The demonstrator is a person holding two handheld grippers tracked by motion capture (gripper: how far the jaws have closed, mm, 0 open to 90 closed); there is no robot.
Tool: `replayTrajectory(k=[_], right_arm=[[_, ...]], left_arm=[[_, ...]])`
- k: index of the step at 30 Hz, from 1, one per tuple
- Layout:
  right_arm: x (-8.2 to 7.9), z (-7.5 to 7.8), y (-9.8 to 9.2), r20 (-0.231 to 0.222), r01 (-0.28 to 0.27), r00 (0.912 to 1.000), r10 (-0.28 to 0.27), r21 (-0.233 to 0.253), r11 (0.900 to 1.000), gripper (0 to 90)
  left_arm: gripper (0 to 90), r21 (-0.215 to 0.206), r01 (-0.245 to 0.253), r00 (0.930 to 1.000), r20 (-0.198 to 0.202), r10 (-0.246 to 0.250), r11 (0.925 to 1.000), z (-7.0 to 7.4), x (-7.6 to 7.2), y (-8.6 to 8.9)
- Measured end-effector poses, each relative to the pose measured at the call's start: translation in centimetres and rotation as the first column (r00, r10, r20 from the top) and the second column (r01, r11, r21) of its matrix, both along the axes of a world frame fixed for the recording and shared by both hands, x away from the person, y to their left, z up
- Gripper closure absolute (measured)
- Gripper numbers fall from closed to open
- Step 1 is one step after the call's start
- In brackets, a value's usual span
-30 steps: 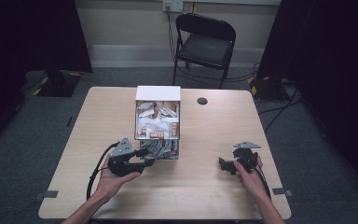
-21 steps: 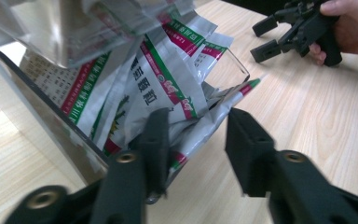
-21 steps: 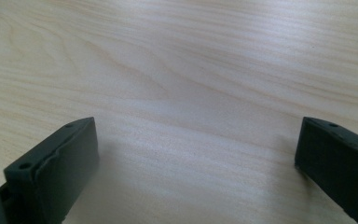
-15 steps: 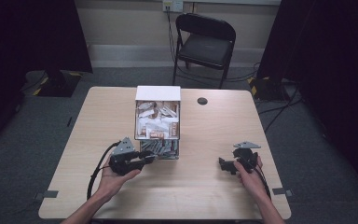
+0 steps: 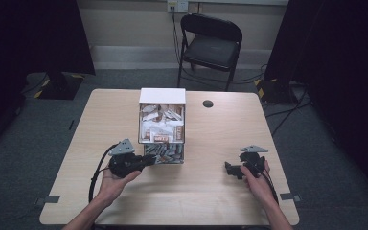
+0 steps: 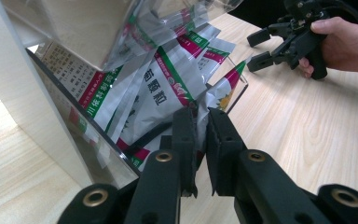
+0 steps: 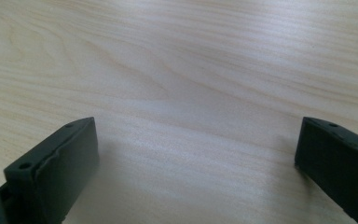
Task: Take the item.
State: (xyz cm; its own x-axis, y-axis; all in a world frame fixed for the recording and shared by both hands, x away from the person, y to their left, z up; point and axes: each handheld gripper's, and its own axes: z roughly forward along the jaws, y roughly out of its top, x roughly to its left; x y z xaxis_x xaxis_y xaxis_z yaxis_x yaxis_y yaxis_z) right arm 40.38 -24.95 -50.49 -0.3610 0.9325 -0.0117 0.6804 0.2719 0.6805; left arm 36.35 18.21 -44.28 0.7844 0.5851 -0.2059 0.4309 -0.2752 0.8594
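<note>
The pale wooden table (image 5: 191,191) takes up the middle of the high view. On it, at centre, stands the clear acrylic box with a white back panel (image 5: 162,96), stuffed with flat foil sachets. My left gripper (image 5: 146,160) sits at the box's lower left corner in that view. In the left gripper view its jaws are nearly closed on the edge of a silver foil sachet with green and red print (image 6: 214,100), which pokes out of the box's open front at mid-frame. The sachet looks light, thin and crinkly, and its glossy skin is likely to slip, so I judge the flat sealed edge the best place to pinch, pulling straight out so it does not tear or drag its neighbours. My right gripper (image 5: 231,169) rests at the lower right of the high view, jaws spread wide and empty over bare wood.
</note>
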Motion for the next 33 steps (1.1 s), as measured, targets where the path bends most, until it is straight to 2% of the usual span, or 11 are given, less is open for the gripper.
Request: replayTrajectory(k=[4,7,10,13,24,27,33], right_arm=[[0.0,0.0,0.0,0.000,0.000,1.0000,0.000,0.000,1.000,0.0],[0.0,0.0,0.0,0.000,0.000,1.0000,0.000,0.000,1.000,0.0],[0.0,0.0,0.0,0.000,0.000,1.0000,0.000,0.000,1.000,0.0],[0.0,0.0,0.0,0.000,0.000,1.0000,0.000,0.000,1.000,0.0],[0.0,0.0,0.0,0.000,-0.001,1.0000,0.001,0.000,1.000,0.0],[0.0,0.0,0.0,0.000,0.000,1.0000,0.000,0.000,1.000,0.0],[0.0,0.0,0.0,0.000,-0.001,1.0000,0.001,0.000,1.000,0.0]], left_arm=[[83.3,0.011,0.012,0.9999,0.008,-0.012,0.9999,0.2,0.1,-0.3],[83.5,-0.008,0.019,0.9998,0.011,-0.019,0.9998,0.4,-0.1,-0.4],[83.6,0.005,0.018,0.9995,0.025,-0.018,0.9998,0.4,-0.3,-0.5],[83.6,-0.013,0.020,0.9997,0.017,-0.020,0.9997,0.6,-0.3,-0.2],[83.8,-0.027,0.025,0.9994,0.025,-0.025,0.9993,1.0,-0.7,0.2],[83.8,-0.020,0.031,0.9986,0.044,-0.030,0.9993,1.1,-0.9,0.2],[83.9,-0.036,0.030,0.9989,0.037,-0.028,0.9989,1.3,-1.0,0.4]])
